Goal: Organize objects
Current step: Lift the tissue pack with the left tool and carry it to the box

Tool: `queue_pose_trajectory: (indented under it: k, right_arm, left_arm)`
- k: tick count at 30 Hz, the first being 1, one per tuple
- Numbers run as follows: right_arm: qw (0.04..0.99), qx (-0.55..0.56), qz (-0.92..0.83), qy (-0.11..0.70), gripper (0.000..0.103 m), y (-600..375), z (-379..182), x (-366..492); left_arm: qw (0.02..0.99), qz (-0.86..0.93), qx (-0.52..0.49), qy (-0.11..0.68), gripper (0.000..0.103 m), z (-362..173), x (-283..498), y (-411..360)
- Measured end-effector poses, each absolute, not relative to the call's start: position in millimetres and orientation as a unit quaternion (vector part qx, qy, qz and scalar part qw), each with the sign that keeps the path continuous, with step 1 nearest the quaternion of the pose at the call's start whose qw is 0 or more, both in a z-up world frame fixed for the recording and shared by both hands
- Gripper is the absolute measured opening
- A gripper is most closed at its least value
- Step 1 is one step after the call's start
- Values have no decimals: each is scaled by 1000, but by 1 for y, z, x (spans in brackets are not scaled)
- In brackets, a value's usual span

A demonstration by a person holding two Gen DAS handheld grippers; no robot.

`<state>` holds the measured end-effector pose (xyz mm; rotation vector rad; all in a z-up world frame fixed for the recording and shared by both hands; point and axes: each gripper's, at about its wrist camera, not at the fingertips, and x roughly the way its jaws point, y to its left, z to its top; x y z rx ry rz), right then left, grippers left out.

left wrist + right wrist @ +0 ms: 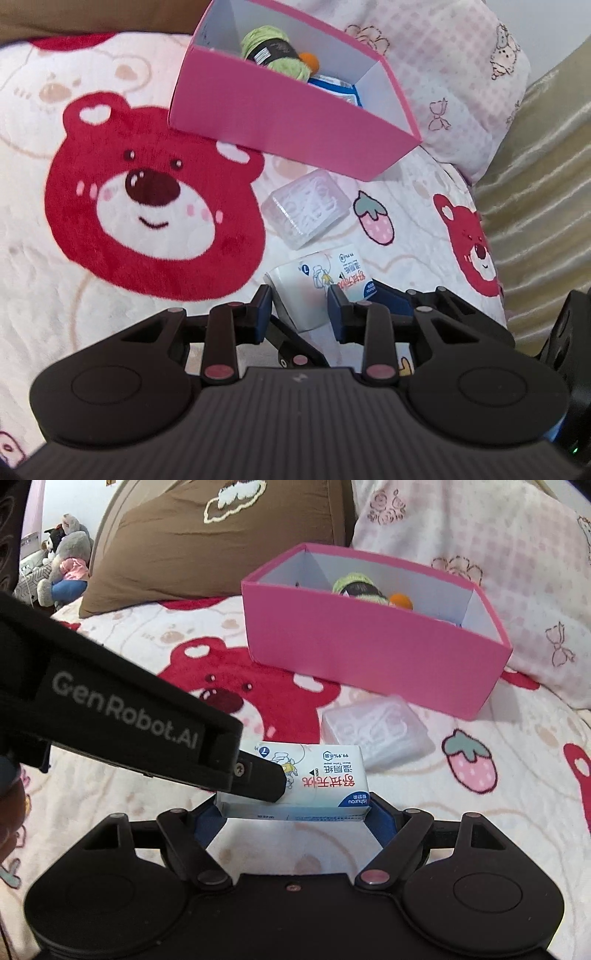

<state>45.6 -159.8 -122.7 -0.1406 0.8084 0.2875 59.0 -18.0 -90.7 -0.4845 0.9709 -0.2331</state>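
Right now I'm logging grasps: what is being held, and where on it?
The wet wipes pack: the right gripper clamps its two short ends, and the left gripper pinches its near-left end.

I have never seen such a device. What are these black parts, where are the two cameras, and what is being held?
A person holds two handheld grippers, each with a camera looking along its fingers. One picture comes from the left gripper, the other from the right gripper. On a bear-print blanket stand a pink box holding green yarn, and a clear plastic case nearby. The left gripper seems clamped on a wipes pack. The right one's fingers flank its ends; whether they press is unclear.
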Motion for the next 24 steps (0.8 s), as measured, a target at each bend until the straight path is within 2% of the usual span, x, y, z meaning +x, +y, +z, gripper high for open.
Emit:
queue_pose_trajectory:
  k: [9,24]
  right_arm:
    - [908,-52,136,392,84,-166,-93,45]
    - [912,-71,112,389,85,-174,-53,41]
  left_arm:
    - [862,-126,-200,448,31,-58,55,-28]
    - [863,-134,-206,441,34,-17,51,-42]
